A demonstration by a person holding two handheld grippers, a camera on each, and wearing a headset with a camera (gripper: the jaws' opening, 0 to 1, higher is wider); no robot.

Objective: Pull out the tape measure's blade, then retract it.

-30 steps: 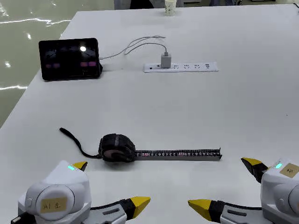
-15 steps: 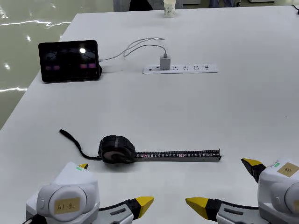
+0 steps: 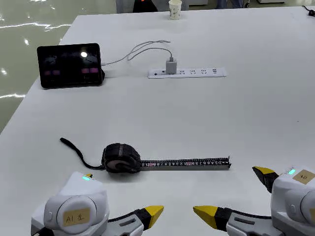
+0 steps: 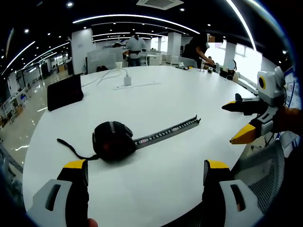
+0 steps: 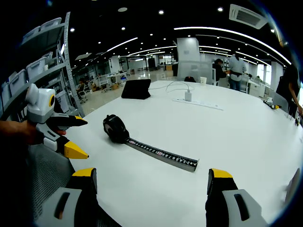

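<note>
A black tape measure lies on the white table, with its blade pulled out flat to the right and a black strap trailing left. My left gripper is open, held just in front of the case and touching nothing. Also open, my right gripper hovers in front of the blade's free end. In the left gripper view the case and blade lie beyond the open gripper. In the right gripper view the case and blade lie ahead of the open gripper.
A dark tablet stands at the far left. A white power strip with a plugged charger and a cable lies behind the tape. A paper cup sits at the far edge. The table's left edge runs beside the tablet.
My left gripper has drifted slightly to the right near the front edge. The tape measure and its blade lie as before; the small shift of the scene is the camera's.
</note>
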